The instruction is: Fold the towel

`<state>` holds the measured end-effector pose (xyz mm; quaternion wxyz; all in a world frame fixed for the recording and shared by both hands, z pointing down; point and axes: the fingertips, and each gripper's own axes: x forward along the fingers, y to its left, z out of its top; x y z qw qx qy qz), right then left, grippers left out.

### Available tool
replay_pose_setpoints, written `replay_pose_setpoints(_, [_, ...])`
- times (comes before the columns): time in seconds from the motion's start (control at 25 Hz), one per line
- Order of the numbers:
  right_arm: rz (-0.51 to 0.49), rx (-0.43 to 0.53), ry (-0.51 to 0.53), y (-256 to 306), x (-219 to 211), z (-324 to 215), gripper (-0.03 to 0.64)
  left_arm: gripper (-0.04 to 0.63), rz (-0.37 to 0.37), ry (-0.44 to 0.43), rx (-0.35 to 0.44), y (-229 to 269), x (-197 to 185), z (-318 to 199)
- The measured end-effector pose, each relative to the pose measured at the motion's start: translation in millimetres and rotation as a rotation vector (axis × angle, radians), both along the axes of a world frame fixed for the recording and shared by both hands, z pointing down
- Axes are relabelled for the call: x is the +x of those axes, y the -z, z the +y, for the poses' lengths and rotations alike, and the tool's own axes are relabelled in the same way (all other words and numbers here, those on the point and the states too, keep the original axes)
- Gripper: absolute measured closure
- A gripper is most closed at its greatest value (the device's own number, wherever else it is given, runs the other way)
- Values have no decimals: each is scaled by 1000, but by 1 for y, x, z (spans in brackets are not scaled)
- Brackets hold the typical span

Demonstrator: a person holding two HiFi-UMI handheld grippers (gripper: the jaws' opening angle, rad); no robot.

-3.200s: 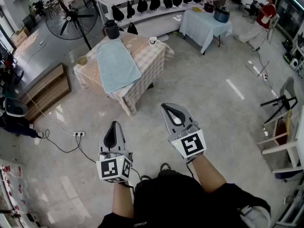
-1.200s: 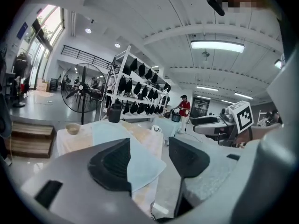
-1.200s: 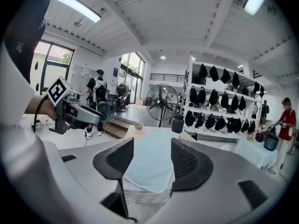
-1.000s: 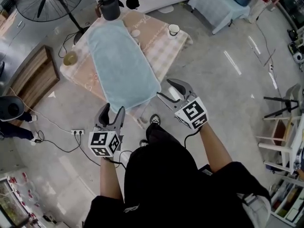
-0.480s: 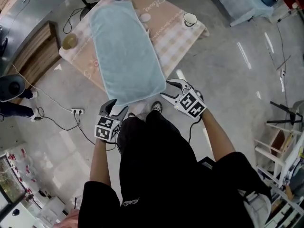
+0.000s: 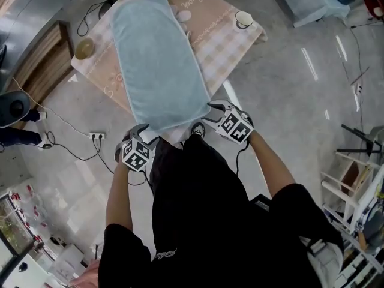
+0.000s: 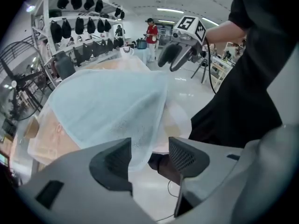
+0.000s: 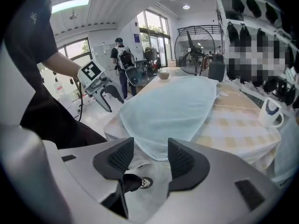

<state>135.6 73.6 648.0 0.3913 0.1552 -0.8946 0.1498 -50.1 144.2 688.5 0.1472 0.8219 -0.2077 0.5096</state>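
Here is a big room with a shiny grey floor (image 6: 288, 101). At the top of the head view stands a bench (image 6: 223, 48) in a checked pink and cream cloth. A long, pale blue towel (image 6: 157, 59) lies flat on it, fluffy, with round corners. A white cup (image 6: 243, 19) sits nearby. The left gripper (image 6: 143, 132) and right gripper (image 6: 210, 113) are at the towel's near corners. Their bumpy grey fingers (image 7: 112, 158) are wide apart, and the towel's edge shows between them, not pinched.
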Motion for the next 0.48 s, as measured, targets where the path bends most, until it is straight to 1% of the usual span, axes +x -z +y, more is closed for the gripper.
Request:
replay_pose_setpoints(0.12, [51, 33, 60, -7, 0, 1, 390, 357, -39, -57, -6, -9, -3, -2])
replay_pose_setpoints(0.24, [129, 126, 141, -16, 2, -1, 390, 357, -79, -83, 3, -17, -5, -6])
replay_pose_setpoints(0.36, [176, 217, 204, -24, 1, -3, 390, 358, -77, -72, 12, -19, -4, -8])
replay_pose_setpoints(0.48, [224, 258, 250, -34, 0, -5, 391, 370, -59, -54, 17, -18, -6, -11])
